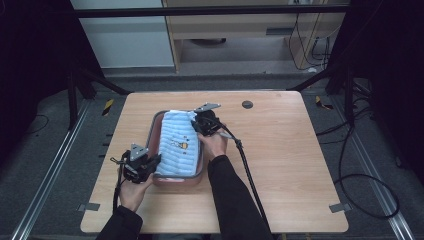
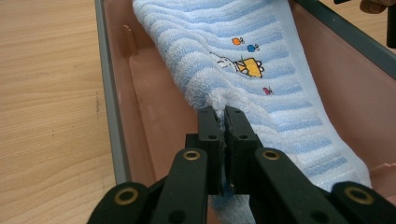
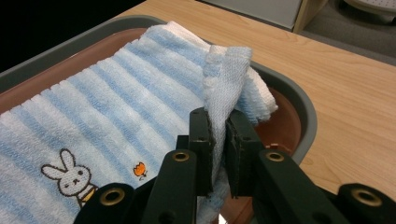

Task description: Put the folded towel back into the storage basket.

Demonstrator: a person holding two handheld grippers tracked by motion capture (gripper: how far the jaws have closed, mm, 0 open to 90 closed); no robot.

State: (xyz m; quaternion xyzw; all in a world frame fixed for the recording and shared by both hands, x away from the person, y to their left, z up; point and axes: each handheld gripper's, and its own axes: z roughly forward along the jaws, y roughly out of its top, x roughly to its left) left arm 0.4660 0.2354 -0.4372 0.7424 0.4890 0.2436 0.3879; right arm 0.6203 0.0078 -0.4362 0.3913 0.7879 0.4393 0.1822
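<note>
The left gripper point(image 2: 225, 116) has its 2 jaws pinched tight on a fold of the towel point(image 2: 261, 79), right at the near edge of the cloth, and the right gripper point(image 3: 219, 119) is clenched the same way on a tuft of the far edge, which stands up in a ridge between its jaws. So both ends are held at once, 1 in each hand.

The towel, pale blue and white in stripes with a small rabbit stitched on it, lies inside the tray point(image 1: 156, 129), a shallow pinkish-brown thing with a grey rim. From the high view its long axis runs away from the person, near end by the left gripper point(image 1: 150, 164), far end by the right gripper point(image 1: 199, 123). The 2 grips sit at opposite ends of that axis, so I'd guess any lift or stretch would have to go along it, both hands rising together or the cloth will sag back into the tray.

The tray sits on a wooden table point(image 1: 285, 150), bare around it except for a small dark disc point(image 1: 247, 104) near the far edge. Beyond are black frame rails, loose cables on a grey floor, and a pale cabinet at the back
</note>
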